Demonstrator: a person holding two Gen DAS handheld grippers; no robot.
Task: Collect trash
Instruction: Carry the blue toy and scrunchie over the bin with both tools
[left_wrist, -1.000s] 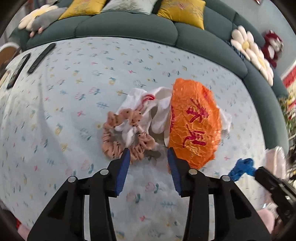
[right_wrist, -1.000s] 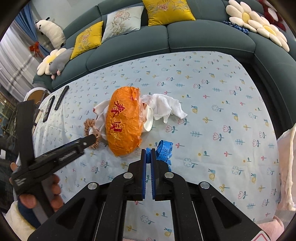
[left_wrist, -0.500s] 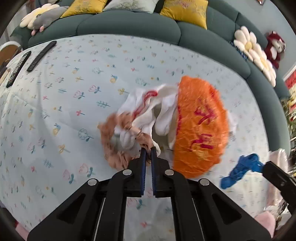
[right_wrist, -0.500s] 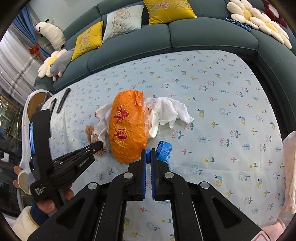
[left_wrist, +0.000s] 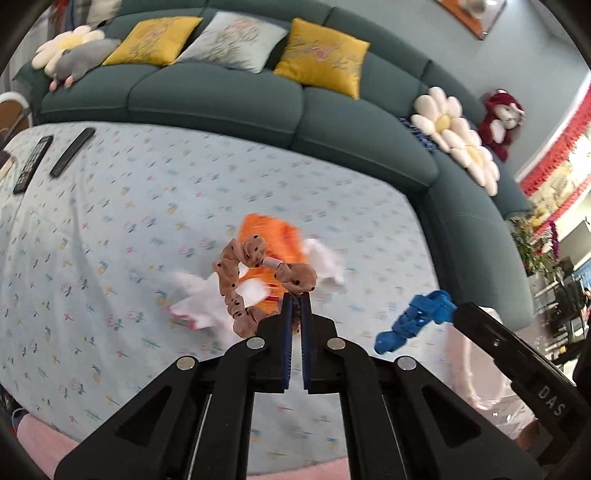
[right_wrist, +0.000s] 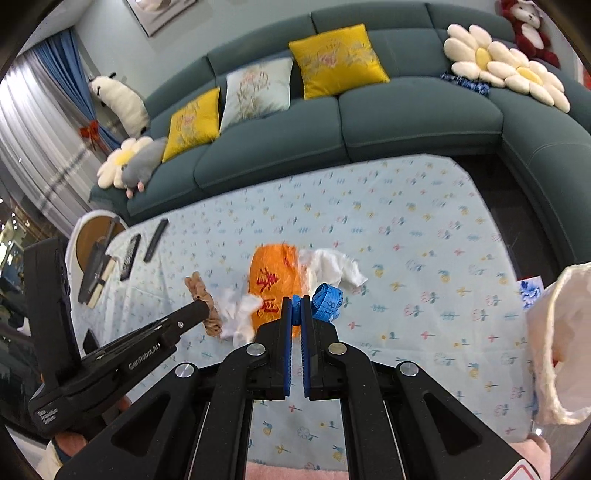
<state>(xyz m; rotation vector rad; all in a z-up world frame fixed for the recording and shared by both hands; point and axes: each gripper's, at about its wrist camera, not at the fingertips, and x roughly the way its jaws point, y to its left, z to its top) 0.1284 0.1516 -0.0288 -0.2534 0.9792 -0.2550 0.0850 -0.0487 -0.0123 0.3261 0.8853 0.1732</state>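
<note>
A spotted pink scrunchie (left_wrist: 258, 284) is being clamped in the left gripper (left_wrist: 295, 299) above the flowered tablecloth (left_wrist: 110, 240). A blue measuring tape (right_wrist: 327, 301) is being pinched in the right gripper (right_wrist: 295, 301), near an orange bag (right_wrist: 273, 277).

The table (right_wrist: 424, 229) stands in front of the sofa (right_wrist: 406, 107). Near its middle lies a bag (right_wrist: 273, 280), with a cloth (right_wrist: 340, 266) just to its right. Two remote controls (right_wrist: 142, 245) lie at the table's far left. Cushions (right_wrist: 336, 61) lean on the sofa back. A soft toy (right_wrist: 530, 26) sits at the sofa's right end.
</note>
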